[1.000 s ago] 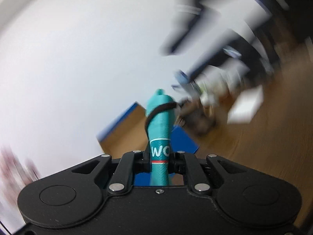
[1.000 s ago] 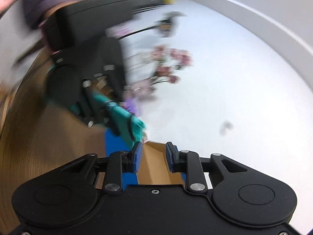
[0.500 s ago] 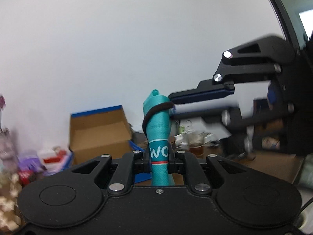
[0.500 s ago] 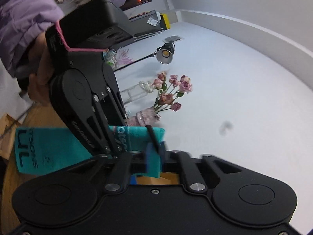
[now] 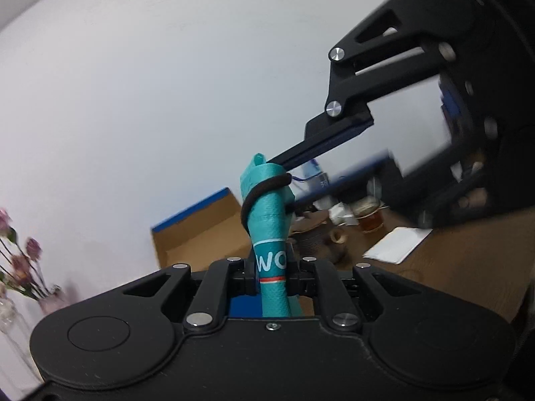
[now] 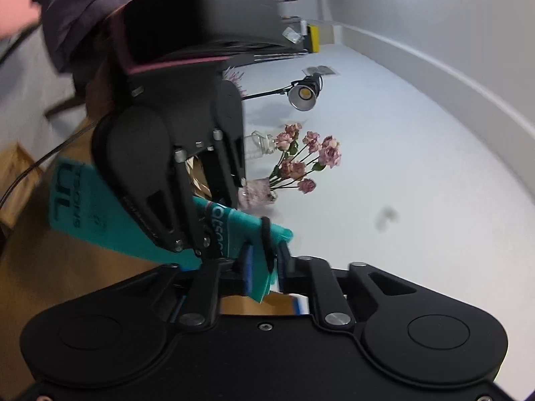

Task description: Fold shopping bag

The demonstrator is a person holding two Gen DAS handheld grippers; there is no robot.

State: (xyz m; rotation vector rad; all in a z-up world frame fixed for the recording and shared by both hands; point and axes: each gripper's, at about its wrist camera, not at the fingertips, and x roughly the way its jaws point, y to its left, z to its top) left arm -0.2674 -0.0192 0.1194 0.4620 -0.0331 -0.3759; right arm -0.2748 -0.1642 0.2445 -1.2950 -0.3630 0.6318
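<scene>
Left wrist view, left to right: pink dried flowers [image 5: 20,260] at the far left edge, then an open cardboard box [image 5: 200,234] with blue trim against the white wall. Centre: left gripper [image 5: 271,275] clamped tight on the folded teal shopping bag [image 5: 267,220], which stands upright between its fingers, white letters "WO" showing. A black elastic loop [image 5: 264,188] wraps the bag's upper end. Right gripper [image 5: 284,163] reaches in from the upper right, fingers together, pinching the bag's top by the loop. Wooden table [image 5: 451,267] at right holds a teapot [image 5: 314,234], glass cup [image 5: 369,214] and a white napkin [image 5: 398,240].

Right wrist view: the bag runs sideways from the left gripper's grip into the right gripper's closed pads; lamp [image 6: 302,95] and flowers behind.
</scene>
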